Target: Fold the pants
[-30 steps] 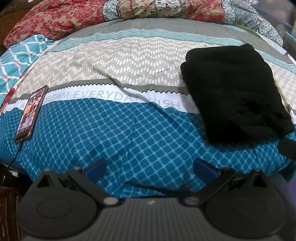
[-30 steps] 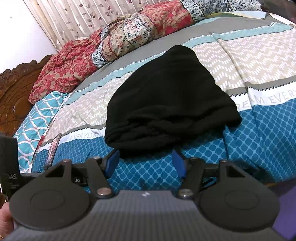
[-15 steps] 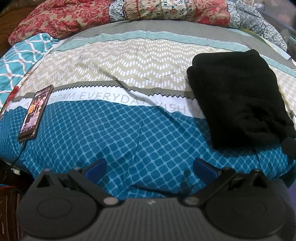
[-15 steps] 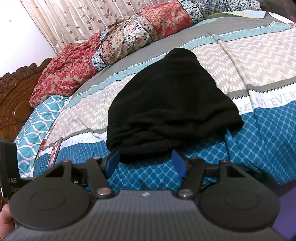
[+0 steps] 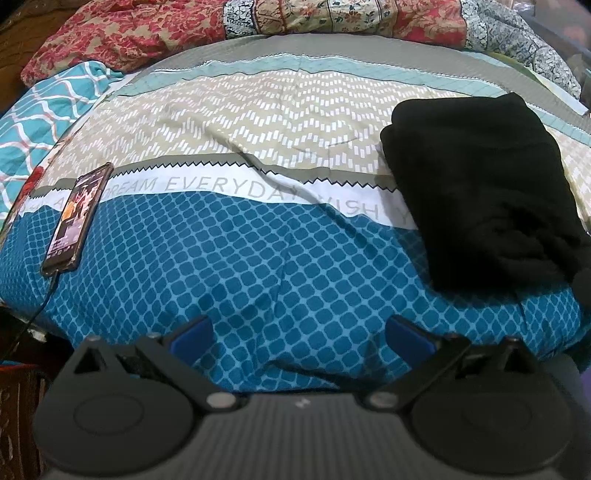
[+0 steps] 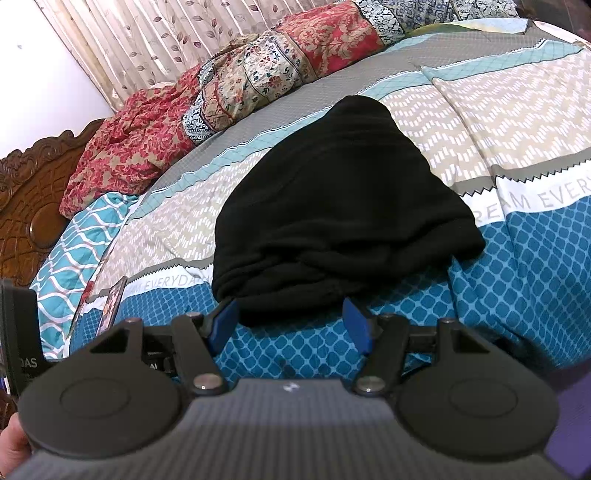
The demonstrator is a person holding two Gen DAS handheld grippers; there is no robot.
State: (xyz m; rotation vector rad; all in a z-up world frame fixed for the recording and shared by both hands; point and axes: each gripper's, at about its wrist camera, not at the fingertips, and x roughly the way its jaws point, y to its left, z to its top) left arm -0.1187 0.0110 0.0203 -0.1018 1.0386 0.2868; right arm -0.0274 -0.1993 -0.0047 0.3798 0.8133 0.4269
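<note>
Seen from the left wrist camera, the left gripper (image 5: 299,334) hung over the near edge of a bed with its blue-padded jaws spread wide and nothing between them. Ahead of the jaws stretched a patterned bedspread (image 5: 258,266), its blue lattice band nearest, then a white band of lettering and a beige chevron band beyond. The folded black pants (image 5: 476,184) lay on that bedspread ahead and well to the right of the jaws, clear of both fingers. A smartphone (image 5: 75,218), screen lit and a cable running from its near end, lay far to the left of the jaws. A red floral quilt (image 5: 140,33) was bunched along the far side of the bed.

From the right wrist camera, the right gripper (image 6: 290,325) stood with its jaws partly parted and empty, gripping nothing. The pants (image 6: 340,206) lay directly ahead of them as a thick folded bundle, the layered near edge just beyond the fingertips; whether the left fingertip touched the cloth could not be told. The bedspread (image 6: 517,266) showed between and to the right of the jaws. The smartphone (image 6: 112,301) lay to the left, beyond the left finger. A carved wooden headboard (image 6: 33,195) and leaf-print curtains (image 6: 147,40) stood far off to the left and ahead.
</note>
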